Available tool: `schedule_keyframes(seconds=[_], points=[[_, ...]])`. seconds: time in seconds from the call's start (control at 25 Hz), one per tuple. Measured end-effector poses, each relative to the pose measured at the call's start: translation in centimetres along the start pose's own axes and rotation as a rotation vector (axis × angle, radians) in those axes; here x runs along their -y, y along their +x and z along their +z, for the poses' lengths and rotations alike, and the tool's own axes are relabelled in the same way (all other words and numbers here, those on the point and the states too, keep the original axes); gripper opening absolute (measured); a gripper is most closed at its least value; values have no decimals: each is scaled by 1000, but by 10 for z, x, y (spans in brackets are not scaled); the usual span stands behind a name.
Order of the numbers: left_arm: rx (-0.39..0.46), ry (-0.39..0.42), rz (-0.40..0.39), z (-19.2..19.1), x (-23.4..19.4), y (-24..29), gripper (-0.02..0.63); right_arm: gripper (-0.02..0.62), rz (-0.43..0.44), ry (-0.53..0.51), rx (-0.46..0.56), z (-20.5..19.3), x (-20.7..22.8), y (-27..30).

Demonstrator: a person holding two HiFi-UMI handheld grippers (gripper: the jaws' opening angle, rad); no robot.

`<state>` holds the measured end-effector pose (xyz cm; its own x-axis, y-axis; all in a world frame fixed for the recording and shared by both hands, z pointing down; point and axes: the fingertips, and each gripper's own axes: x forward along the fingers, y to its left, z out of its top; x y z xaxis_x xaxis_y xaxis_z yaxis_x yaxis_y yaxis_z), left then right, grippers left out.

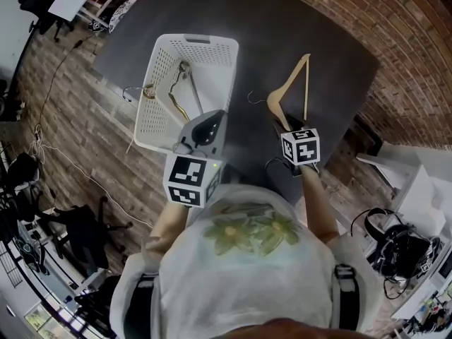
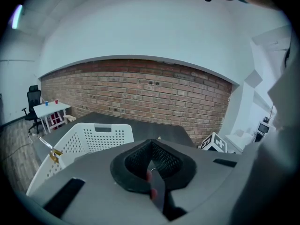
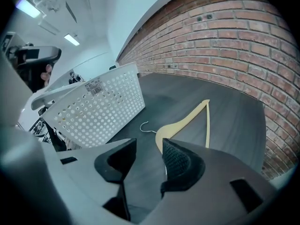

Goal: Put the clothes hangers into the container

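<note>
Jaws, right gripper (image 3: 145, 150): wide apart, nothing between them, aimed down at the near end of wooden hanger (image 3: 185, 121), which lies flat on dark counter (image 3: 234, 107) just beyond the tips, its wire hook turned toward white basket (image 3: 101, 109). Jaws, left gripper (image 2: 151, 162): together, nothing seen held, hovering by the basket's near corner. Basket contents: hangers (image 1: 183, 70) already inside, one hook poking out over the side wall. Hazards, as judged: a flat-lying hanger gives little to bite, so the lower jaw may strike the counter or shove the hanger away instead of straddling it; a hold at one end leaves it free to swing and twist in the jaws; its hook may snag the perforated wall or the hangers within on the way in
</note>
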<state>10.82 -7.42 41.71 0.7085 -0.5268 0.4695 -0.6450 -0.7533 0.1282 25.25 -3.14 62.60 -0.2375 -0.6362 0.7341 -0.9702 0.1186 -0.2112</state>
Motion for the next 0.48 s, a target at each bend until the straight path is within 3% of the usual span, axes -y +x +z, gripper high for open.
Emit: schedule_keyframes(seconds=[0.48], points=[[-23, -19, 40, -5, -5, 1, 28, 169, -42, -91, -136, -42, 29, 40]])
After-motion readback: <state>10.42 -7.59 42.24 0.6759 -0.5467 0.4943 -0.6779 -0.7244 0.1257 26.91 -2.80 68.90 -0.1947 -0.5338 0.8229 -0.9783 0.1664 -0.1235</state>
